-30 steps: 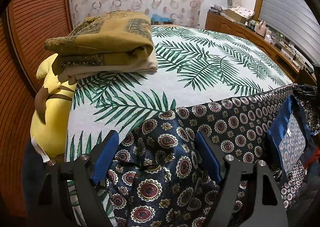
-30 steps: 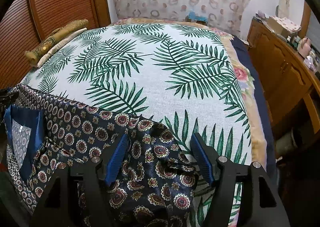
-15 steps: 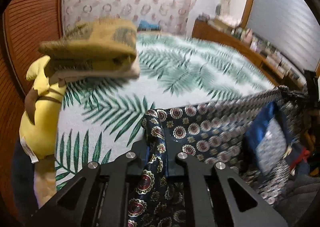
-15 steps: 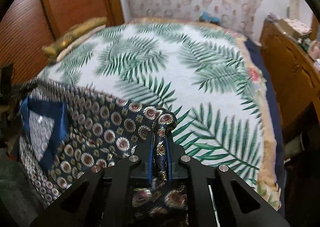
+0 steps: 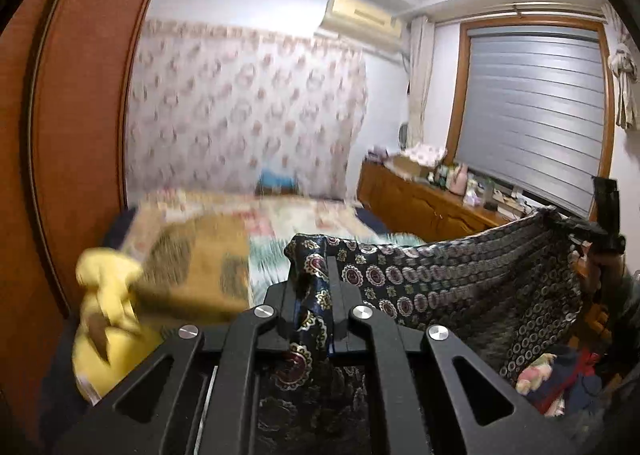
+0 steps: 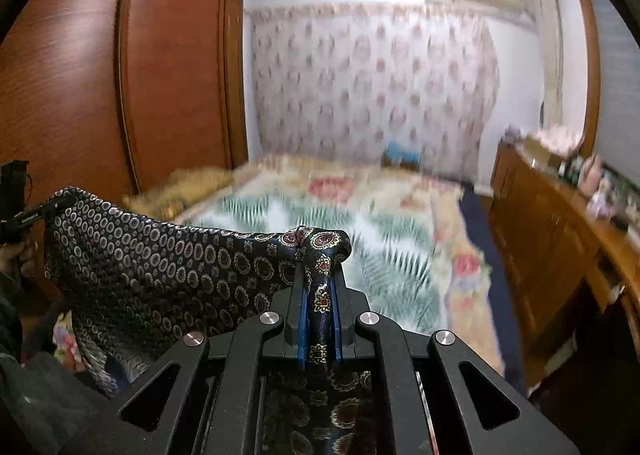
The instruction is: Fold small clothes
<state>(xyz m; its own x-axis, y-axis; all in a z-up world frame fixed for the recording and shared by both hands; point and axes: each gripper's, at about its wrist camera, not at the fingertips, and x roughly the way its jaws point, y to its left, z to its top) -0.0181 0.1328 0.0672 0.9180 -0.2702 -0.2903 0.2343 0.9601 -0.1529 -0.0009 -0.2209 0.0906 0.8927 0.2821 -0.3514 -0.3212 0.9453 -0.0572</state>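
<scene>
Pinching a top corner each, the left tongs (image 5: 314, 291) and the right tongs (image 6: 320, 295) are shut tight on the garment (image 5: 460, 287), a navy print cloth bunched between the blue pads. It looks thin, limp and rather slick, light enough to hang from two corners, so the corners or the hem beside them seem the best hold, taken deep lest the cloth slide out. Between the two tongs its top edge sags, and the rest hangs below them, above the near edge of the bed (image 6: 384, 223).
</scene>
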